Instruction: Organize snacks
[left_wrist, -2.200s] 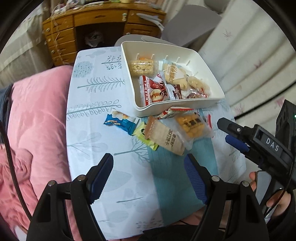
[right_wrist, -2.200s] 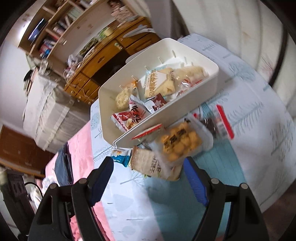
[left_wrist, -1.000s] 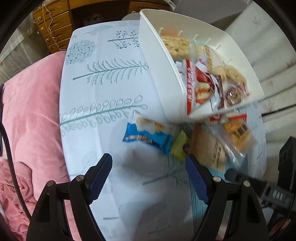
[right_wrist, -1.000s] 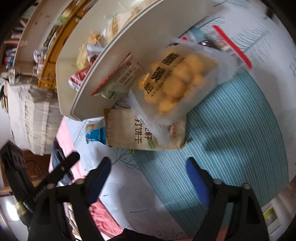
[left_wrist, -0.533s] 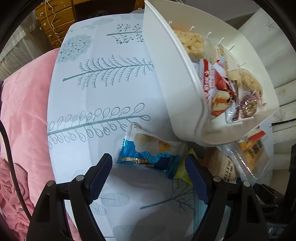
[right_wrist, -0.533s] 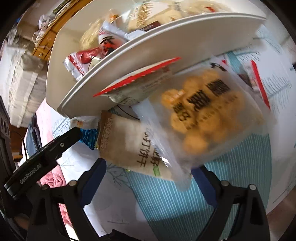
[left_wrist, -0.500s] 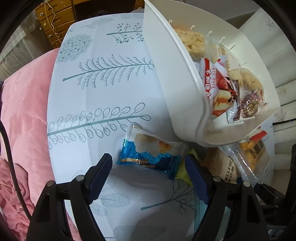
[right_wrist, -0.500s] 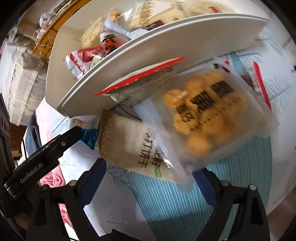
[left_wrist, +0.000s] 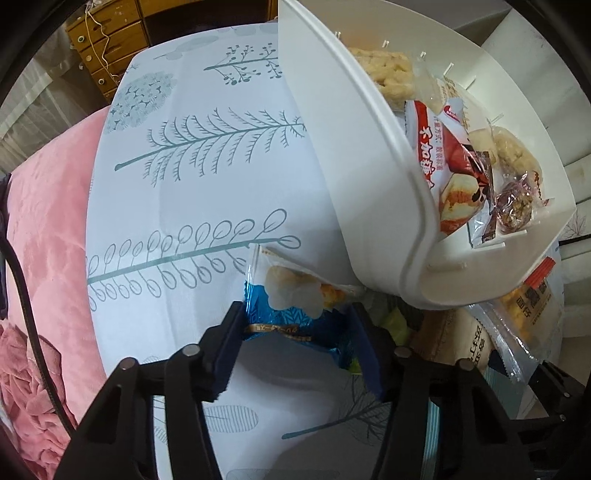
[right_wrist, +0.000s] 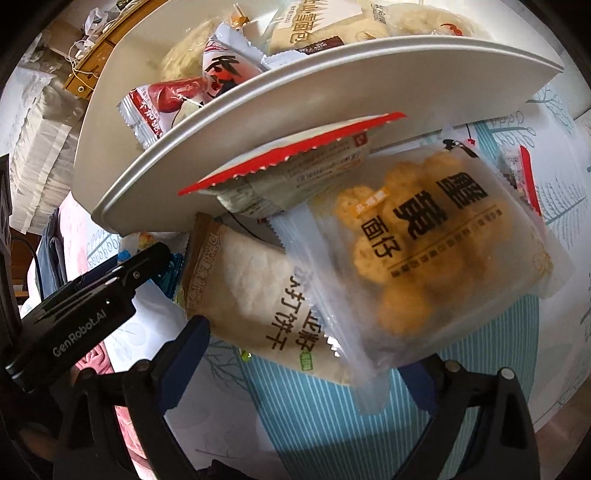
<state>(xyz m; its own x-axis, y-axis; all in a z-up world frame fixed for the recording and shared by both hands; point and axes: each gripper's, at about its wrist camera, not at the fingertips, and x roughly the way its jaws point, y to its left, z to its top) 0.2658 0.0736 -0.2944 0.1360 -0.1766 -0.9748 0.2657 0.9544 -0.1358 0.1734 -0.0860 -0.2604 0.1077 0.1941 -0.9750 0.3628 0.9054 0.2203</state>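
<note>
- Left wrist view: our left gripper is clenched on the blue snack packet on the surface; the white tray of snacks sits just ahead to its right.
- Right wrist view: our right gripper is spread wide, grasping nothing; the clear biscuit bag and beige cracker packet lie between its fingers.

- White bin: smooth plastic with a soft sheen.
- Blue snack packet: glossy, crinkled foil-like film.
- Yellow biscuit bag: frosted, semi-clear plastic film.
- Beige cracker pack: matt wrapper.
- Bench cloth: smooth printed fabric.
- Left claw: matt black plastic; pads matt blue.
- Pink blanket: plush cloth.
- Drawers: varnished wood.
</note>
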